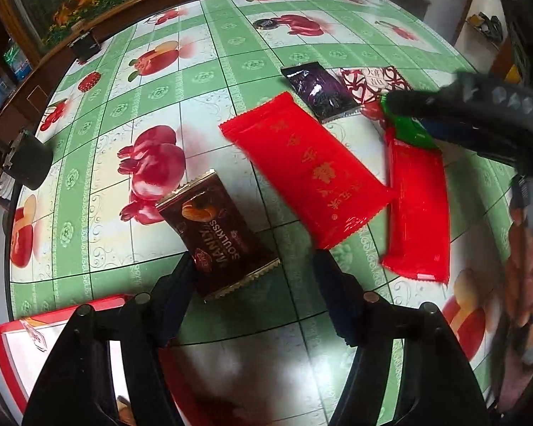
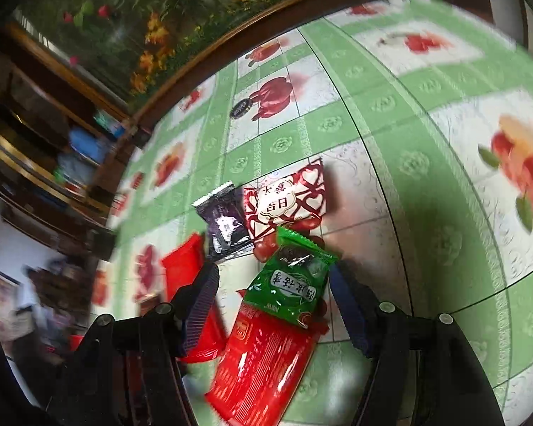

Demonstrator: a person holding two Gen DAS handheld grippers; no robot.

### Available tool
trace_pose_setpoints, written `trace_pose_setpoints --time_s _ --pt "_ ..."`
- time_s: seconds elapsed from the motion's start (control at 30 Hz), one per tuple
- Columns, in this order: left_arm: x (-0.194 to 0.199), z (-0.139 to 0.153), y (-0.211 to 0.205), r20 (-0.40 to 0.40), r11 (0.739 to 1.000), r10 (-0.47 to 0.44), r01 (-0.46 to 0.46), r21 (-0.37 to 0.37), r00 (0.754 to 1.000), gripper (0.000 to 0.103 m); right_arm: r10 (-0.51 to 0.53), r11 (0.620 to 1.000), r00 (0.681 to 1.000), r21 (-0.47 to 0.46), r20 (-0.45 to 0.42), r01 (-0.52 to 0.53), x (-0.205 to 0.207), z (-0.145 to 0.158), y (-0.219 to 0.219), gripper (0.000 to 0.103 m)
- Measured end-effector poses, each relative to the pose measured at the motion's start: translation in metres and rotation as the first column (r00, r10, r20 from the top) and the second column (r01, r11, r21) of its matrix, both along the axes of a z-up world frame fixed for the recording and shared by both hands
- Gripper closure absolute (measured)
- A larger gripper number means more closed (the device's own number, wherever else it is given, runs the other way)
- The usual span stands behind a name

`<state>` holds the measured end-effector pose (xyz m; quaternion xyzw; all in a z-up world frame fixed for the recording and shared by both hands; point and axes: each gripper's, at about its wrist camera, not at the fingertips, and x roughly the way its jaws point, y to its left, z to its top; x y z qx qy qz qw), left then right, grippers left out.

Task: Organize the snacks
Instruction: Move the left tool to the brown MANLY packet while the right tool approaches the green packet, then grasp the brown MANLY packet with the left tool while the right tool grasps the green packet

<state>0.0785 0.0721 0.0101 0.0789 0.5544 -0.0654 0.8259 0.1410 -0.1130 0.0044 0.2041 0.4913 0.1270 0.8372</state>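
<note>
A brown Soulkiss snack packet [image 1: 218, 236] lies between the fingers of my left gripper [image 1: 254, 266], which is open; its left finger touches the packet. Beyond lie a big red packet [image 1: 307, 172], a dark purple packet [image 1: 319, 90], a red-and-white heart packet [image 1: 371, 83] and a long red packet [image 1: 419, 213]. My right gripper [image 2: 272, 280] is open over a green packet [image 2: 291, 284] that rests on the long red packet [image 2: 263, 365]. The purple packet [image 2: 224, 223], the heart packet [image 2: 284, 202] and the big red packet [image 2: 184, 273] show ahead.
A red-rimmed white tray [image 1: 3, 337] sits at the near left table edge. A small dark round lid [image 1: 266, 23] lies far back on the green fruit-pattern tablecloth [image 1: 160, 88]. A dark cup [image 1: 30, 163] stands at the left edge. A wooden rail borders the far side.
</note>
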Motion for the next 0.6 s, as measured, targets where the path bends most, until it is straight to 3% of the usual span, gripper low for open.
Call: trace_pose_setpoints --time_s 0.1,0.33,0.6 --pt "0.003 -0.001 0.005 -0.004 0.999 0.028 -0.028 -0.035 1.000 0.036 -0.008 0.989 0.999 -0.145 0.031 0.013 -0.001 0.001 0.013 0.056" --pt "0.011 -0.002 0.026 -0.009 0.984 0.167 -0.167 -0.056 0.986 0.037 0.046 0.960 0.996 -0.280 0.076 -0.023 -0.006 0.000 0.020 0.065" --pt "0.018 -0.003 0.031 0.012 0.975 0.219 -0.218 -0.051 0.976 0.037 0.050 0.976 0.998 -0.214 0.038 -0.040 -0.002 0.001 0.003 0.067"
